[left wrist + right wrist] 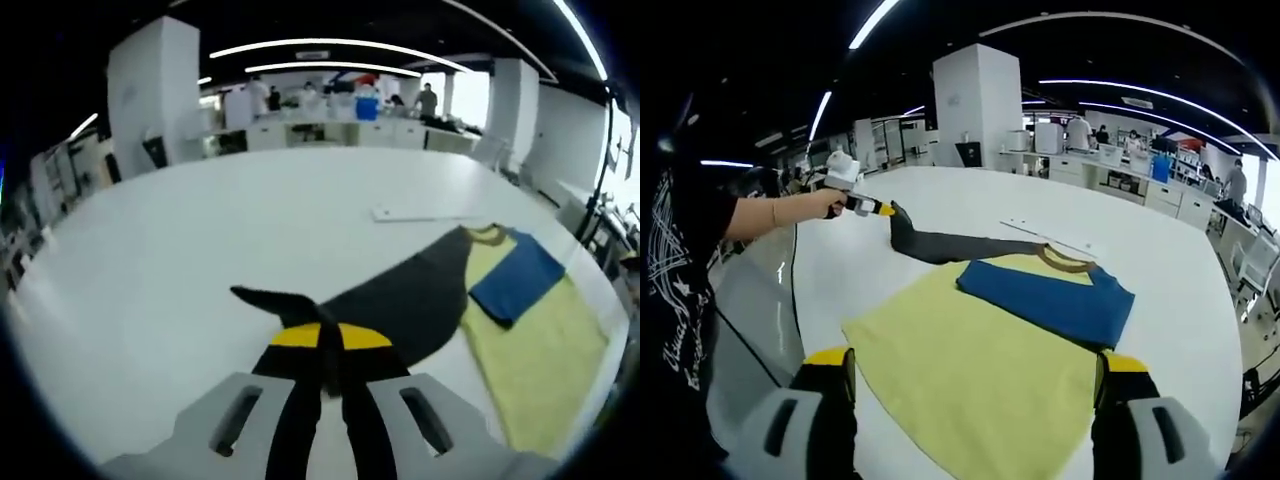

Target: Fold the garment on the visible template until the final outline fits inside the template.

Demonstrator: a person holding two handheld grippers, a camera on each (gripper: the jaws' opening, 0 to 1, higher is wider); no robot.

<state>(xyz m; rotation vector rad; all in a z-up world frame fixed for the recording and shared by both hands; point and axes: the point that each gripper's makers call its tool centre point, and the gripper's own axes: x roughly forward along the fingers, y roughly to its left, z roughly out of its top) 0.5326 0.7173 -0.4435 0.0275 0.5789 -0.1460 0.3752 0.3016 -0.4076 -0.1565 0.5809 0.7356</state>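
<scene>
Left gripper view looks along your left hand-held gripper (322, 365), whose jaws are pressed together on the tip of the dark sleeve (400, 295); the sleeve runs from the jaws across the white worktop (200, 230) to the yellow garment (535, 365), which lies flat at the right of that view; the blue sleeve (515, 275) is folded over the yellow body, just below the brown collar (487, 232); a thin pale strip (425, 213) lies on the worktop just beyond the collar, though you cannot tell what it is; right gripper view shows your right hand-held gripper (975, 395) with its jaws spread wide, one on either side of the garment's lower hem and touching nothing; there the garment (980, 370) is spread on the worktop (1160, 270) with the blue sleeve (1050, 300) crossing its chest and the dark sleeve (940, 243) pulled out straight towards the far left; your left hand (832, 203) holds the other gripper at that sleeve's end, lifted a little off the surface; people stand at benches in the background.
</scene>
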